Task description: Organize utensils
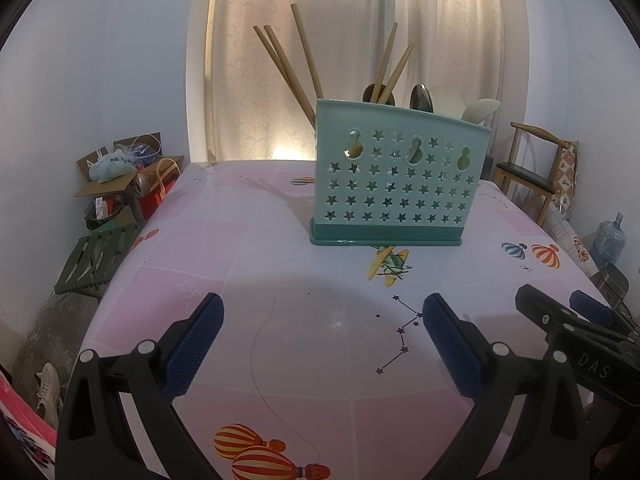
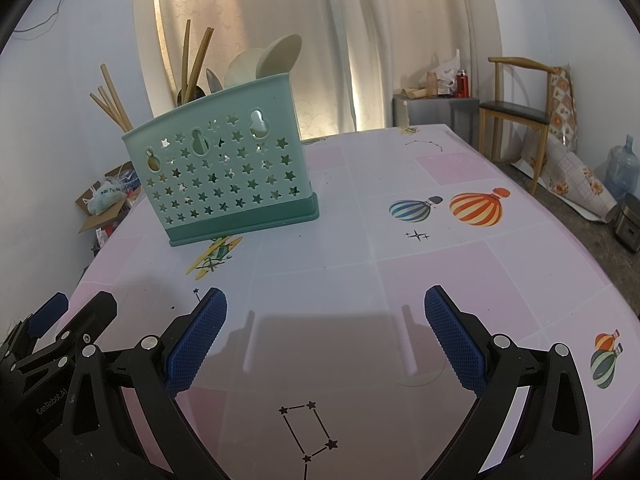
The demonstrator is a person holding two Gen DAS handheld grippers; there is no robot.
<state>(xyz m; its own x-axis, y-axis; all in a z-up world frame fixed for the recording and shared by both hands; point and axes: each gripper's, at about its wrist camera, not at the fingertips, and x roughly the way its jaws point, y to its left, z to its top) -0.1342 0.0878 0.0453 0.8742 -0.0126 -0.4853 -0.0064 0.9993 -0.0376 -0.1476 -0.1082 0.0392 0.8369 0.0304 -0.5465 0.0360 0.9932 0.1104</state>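
A teal utensil holder (image 1: 390, 178) (image 2: 224, 172) with star-shaped holes stands upright on the table. Wooden chopsticks (image 1: 298, 60) (image 2: 114, 98) lean out of it on the left, with more chopsticks (image 1: 392, 64), metal spoons (image 1: 421, 98) and white spoons (image 1: 480, 110) (image 2: 280, 56) in its other compartments. My left gripper (image 1: 322, 312) is open above the tablecloth, well in front of the holder, with nothing between its fingers. My right gripper (image 2: 324, 308) is open too and holds nothing; the holder is ahead and to its left. Each gripper shows at the edge of the other's view.
The table (image 1: 280, 280) (image 2: 440, 272) has a pink and white cloth with balloon and star prints. A wooden chair (image 1: 528, 168) (image 2: 516, 112) stands at the right, boxes and bags (image 1: 128, 176) at the left. Curtains hang behind. A water jug (image 2: 622, 168) sits on the floor.
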